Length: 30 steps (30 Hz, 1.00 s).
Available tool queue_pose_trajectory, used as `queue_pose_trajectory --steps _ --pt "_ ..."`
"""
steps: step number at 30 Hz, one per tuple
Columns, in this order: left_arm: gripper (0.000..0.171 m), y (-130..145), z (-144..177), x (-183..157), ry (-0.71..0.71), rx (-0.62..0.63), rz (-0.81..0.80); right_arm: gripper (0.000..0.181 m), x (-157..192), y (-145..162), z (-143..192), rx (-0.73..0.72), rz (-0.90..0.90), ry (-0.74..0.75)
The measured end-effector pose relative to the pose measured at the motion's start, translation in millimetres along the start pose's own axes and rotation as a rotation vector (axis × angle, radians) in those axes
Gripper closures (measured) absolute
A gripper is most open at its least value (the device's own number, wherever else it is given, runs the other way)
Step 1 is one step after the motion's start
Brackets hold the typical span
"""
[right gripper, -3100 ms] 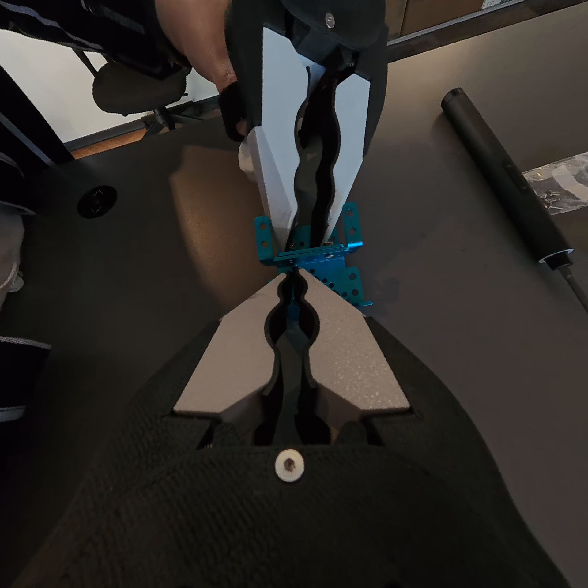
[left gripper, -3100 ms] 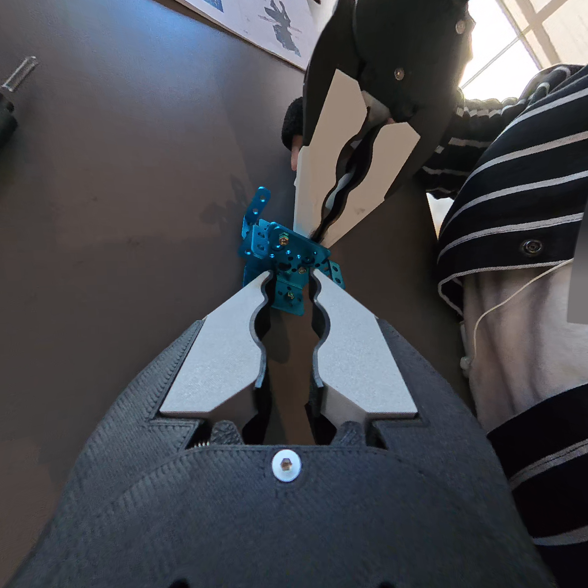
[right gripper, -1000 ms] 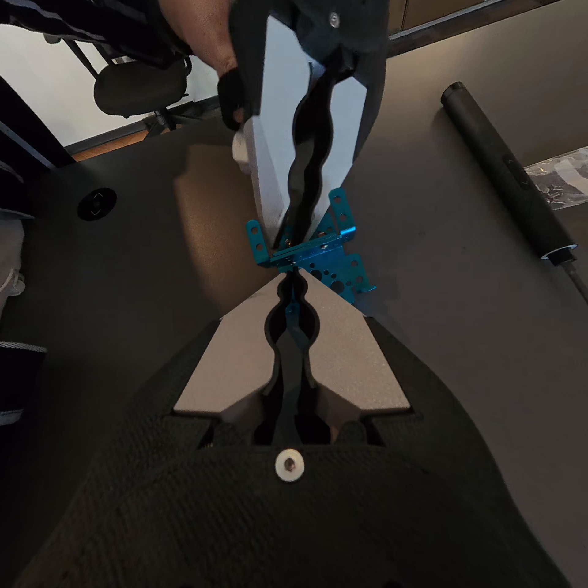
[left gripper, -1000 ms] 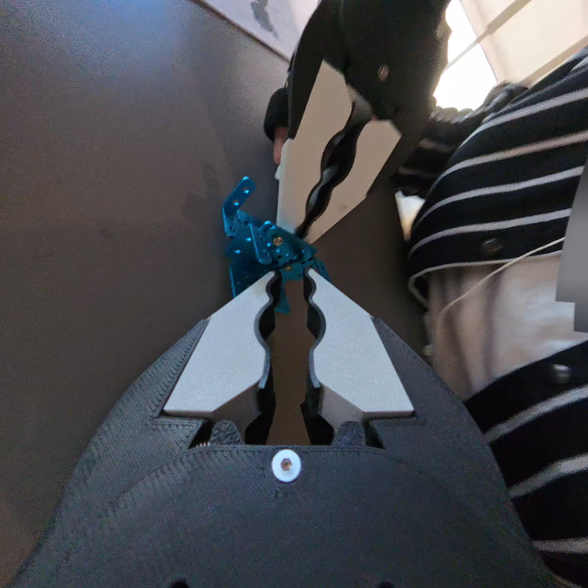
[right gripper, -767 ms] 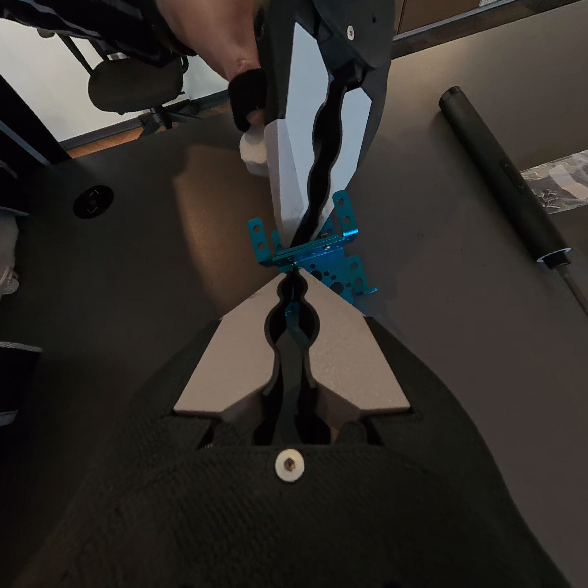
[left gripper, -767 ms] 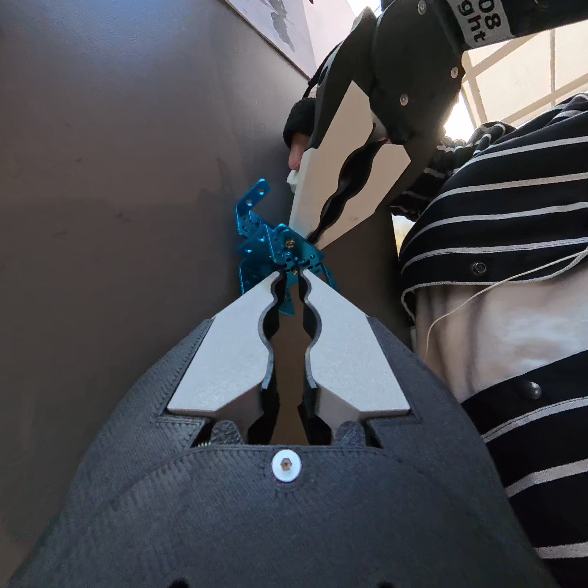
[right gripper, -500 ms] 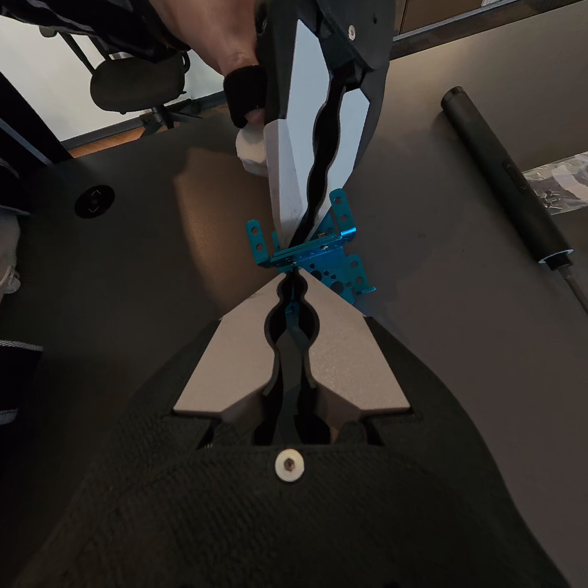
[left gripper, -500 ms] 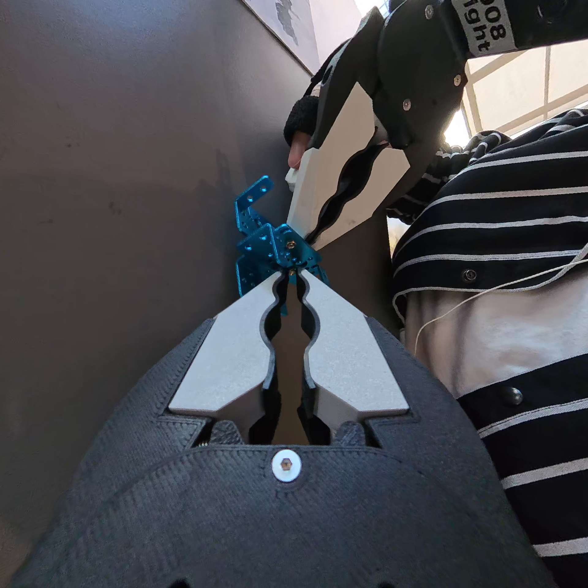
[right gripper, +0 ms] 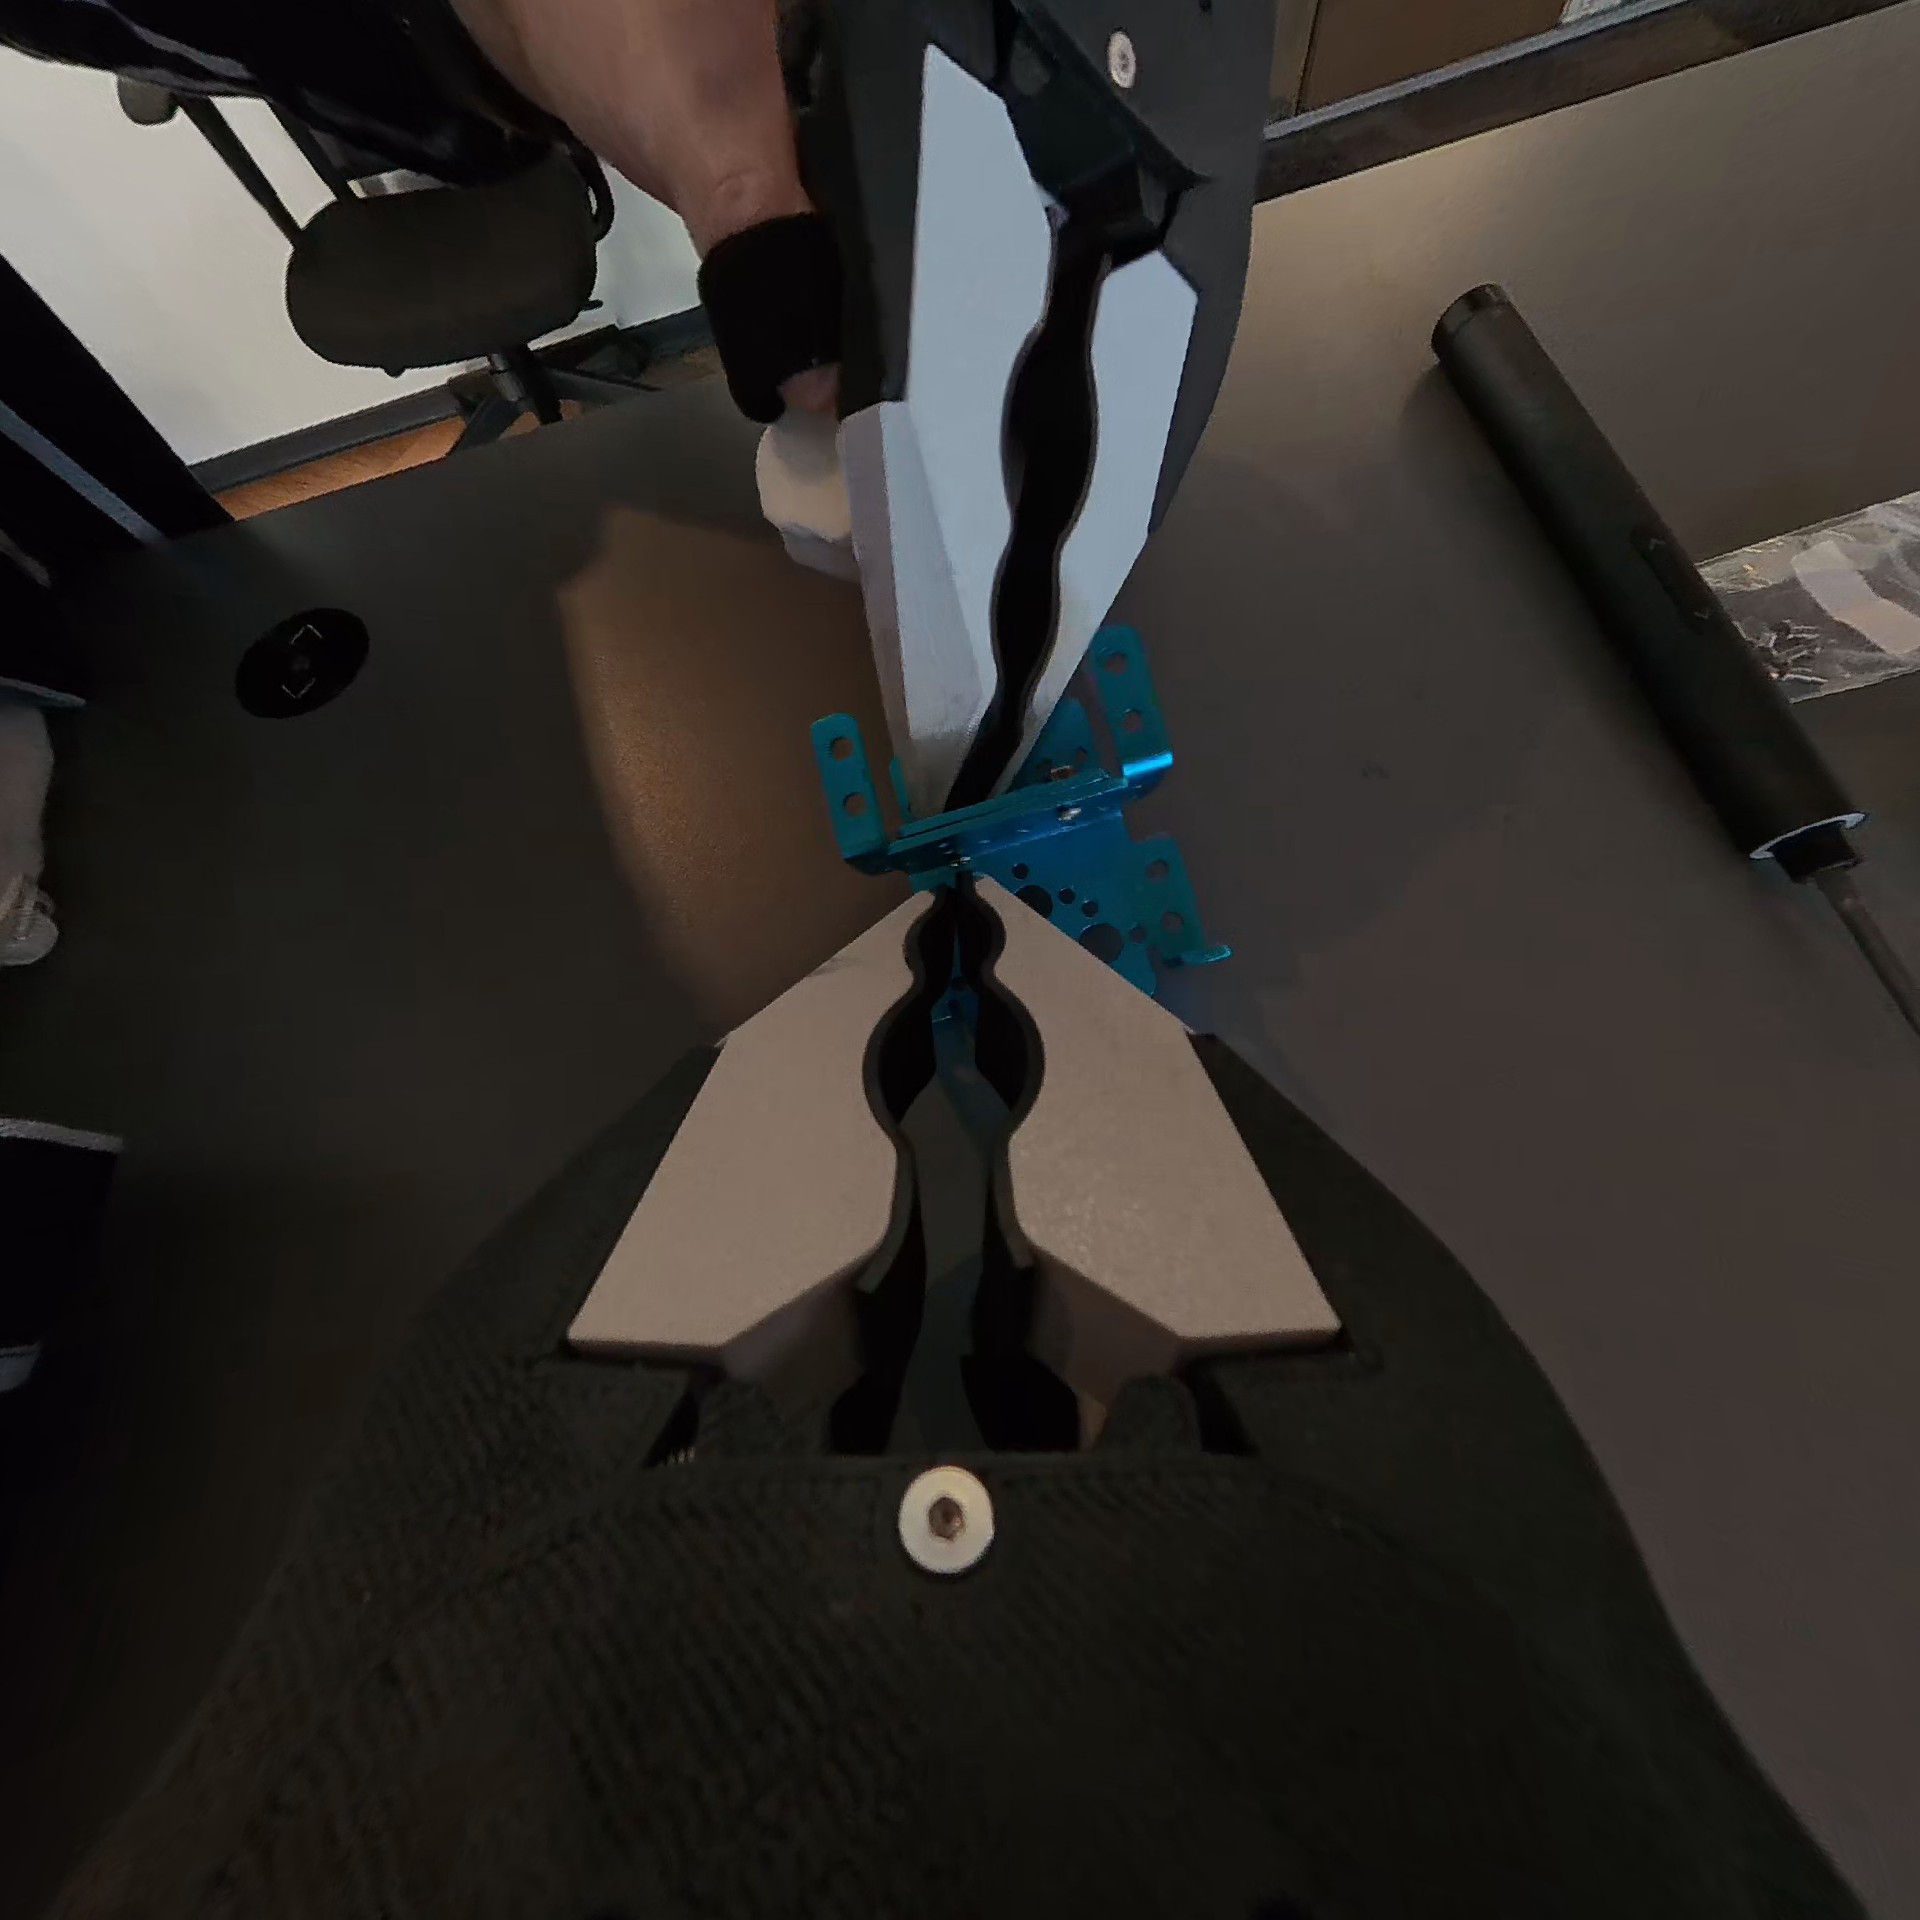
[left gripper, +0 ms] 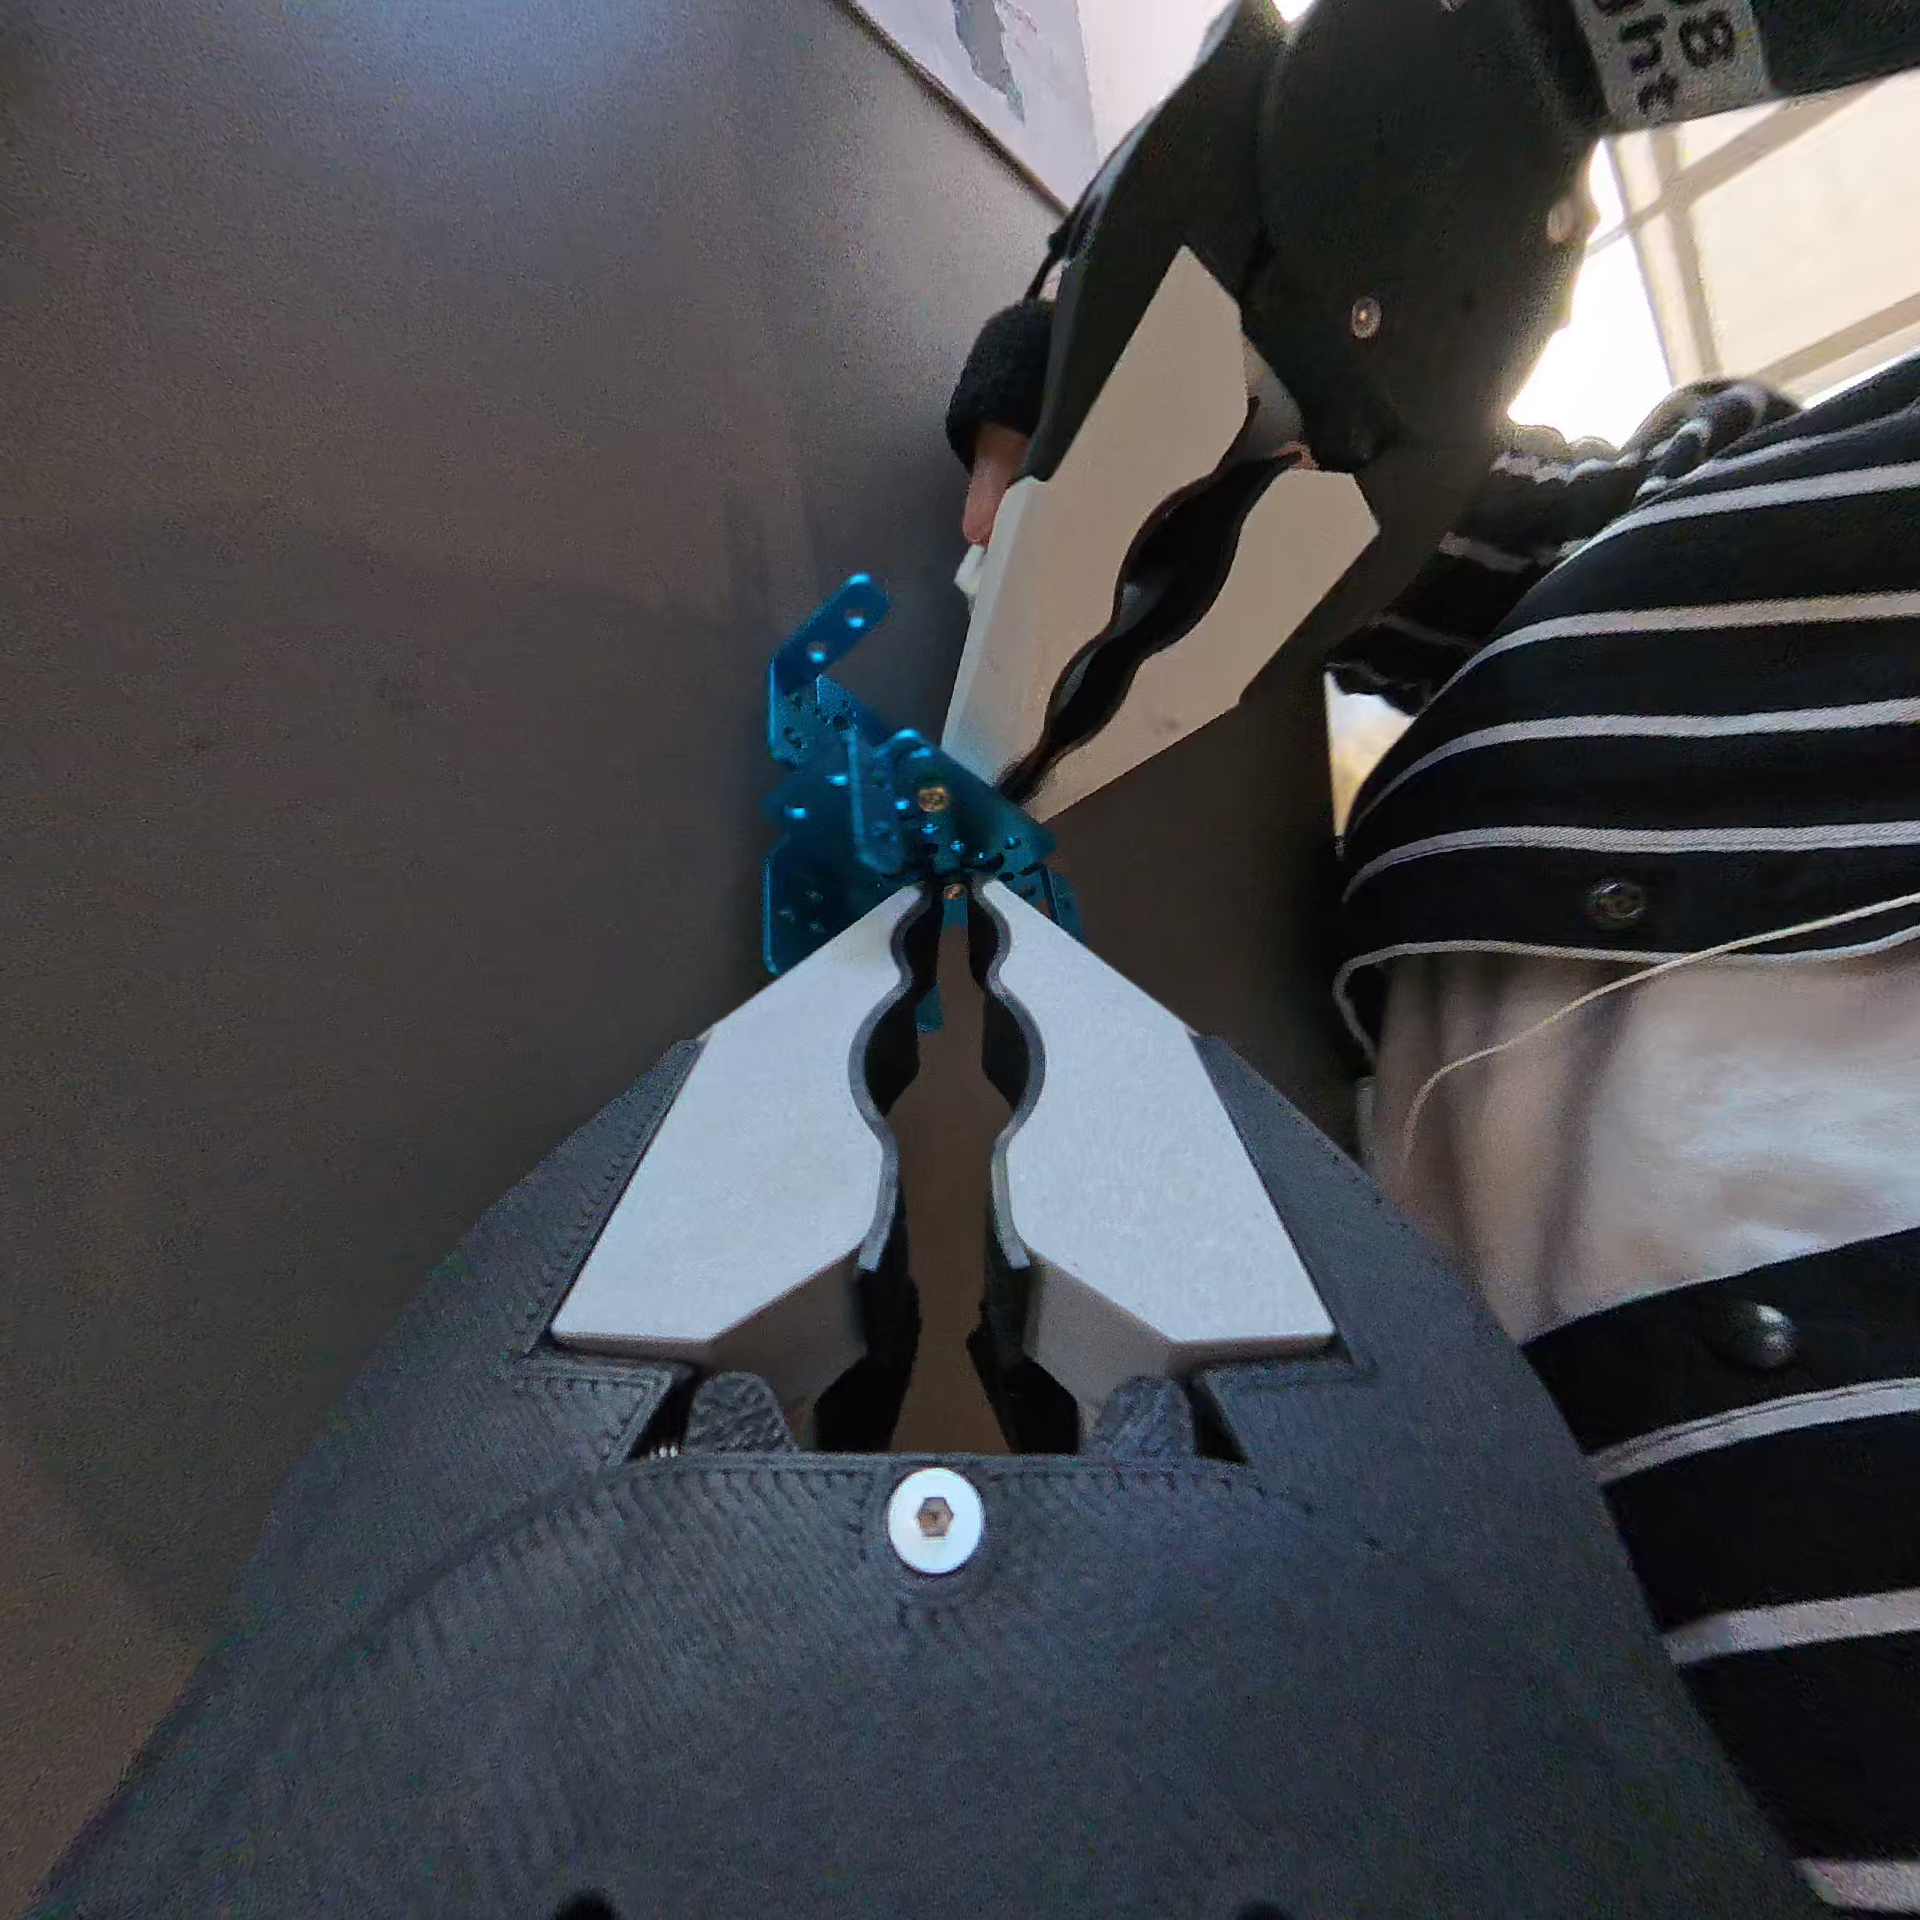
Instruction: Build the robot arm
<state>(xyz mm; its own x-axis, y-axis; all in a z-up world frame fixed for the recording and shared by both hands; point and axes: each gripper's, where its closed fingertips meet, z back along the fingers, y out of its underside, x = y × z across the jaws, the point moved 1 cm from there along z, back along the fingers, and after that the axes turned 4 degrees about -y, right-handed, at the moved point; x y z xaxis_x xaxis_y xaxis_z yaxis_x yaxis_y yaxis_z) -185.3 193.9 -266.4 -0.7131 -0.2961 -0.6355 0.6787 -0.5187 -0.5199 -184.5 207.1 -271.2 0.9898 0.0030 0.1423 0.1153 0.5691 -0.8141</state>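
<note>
Glossy blue metal bracket (left gripper: 894,821) with brass-coloured screws. Left gripper (left gripper: 951,902) and right gripper (right gripper: 958,902): matt grainy grey fingers in ribbed black plastic. Smooth matt dark table (left gripper: 364,520). Striped cloth sleeve (left gripper: 1662,727) at right.

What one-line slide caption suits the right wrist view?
Two handheld grippers, right gripper and left gripper, pinch a blue perforated metal bracket assembly from opposite sides above a dark table.

worktop (right gripper: 416,987): dark matte grey | black cylindrical tool (right gripper: 1631,561) lying flat (right side) | clear bag of small parts (right gripper: 1808,623) just beyond it | round black grommet (right gripper: 301,662) left
</note>
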Motion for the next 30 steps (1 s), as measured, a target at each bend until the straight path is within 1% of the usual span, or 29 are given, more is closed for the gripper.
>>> queue_pose_trajectory --steps 6,11,13,15,21,22,25,30 --pt "0.168 -2.3 0.6 2.1 -0.097 -0.028 -0.239 0.181 -2.4 -0.8 0.1 -0.005 -0.02 0.004" --pt "0.168 -0.9 0.2 0.6 -0.19 -0.031 -0.506 0.181 -2.6 -0.7 -0.4 -0.003 -0.026 -0.001" --pt "0.168 -0.8 0.2 0.4 -0.225 -0.03 -0.588 0.181 -2.8 -0.8 -0.4 -0.005 -0.032 -0.003" --pt "0.168 -1.0 0.4 0.7 -0.234 -0.027 -0.611 0.181 -3.4 -0.9 -0.3 -0.005 -0.035 -0.002" --pt "0.168 -0.6 0.5 0.8 -0.212 -0.034 -0.611 0.181 -3.0 -1.0 -0.5 -0.004 -0.029 0.0" --pt "0.168 -0.7 0.5 1.0 -0.208 -0.037 -0.606 0.18 -2.4 -0.9 -0.5 -0.003 -0.027 -0.004" --pt "0.168 -2.4 0.9 3.1 -0.204 -0.047 -0.586 0.165 -1.4 -1.4 -0.1 -0.008 -0.025 -0.01" --pt "0.168 -3.0 -0.1 2.8 -0.191 -0.043 -0.577 0.16 -1.1 -1.4 0.5 -0.013 -0.033 -0.001"
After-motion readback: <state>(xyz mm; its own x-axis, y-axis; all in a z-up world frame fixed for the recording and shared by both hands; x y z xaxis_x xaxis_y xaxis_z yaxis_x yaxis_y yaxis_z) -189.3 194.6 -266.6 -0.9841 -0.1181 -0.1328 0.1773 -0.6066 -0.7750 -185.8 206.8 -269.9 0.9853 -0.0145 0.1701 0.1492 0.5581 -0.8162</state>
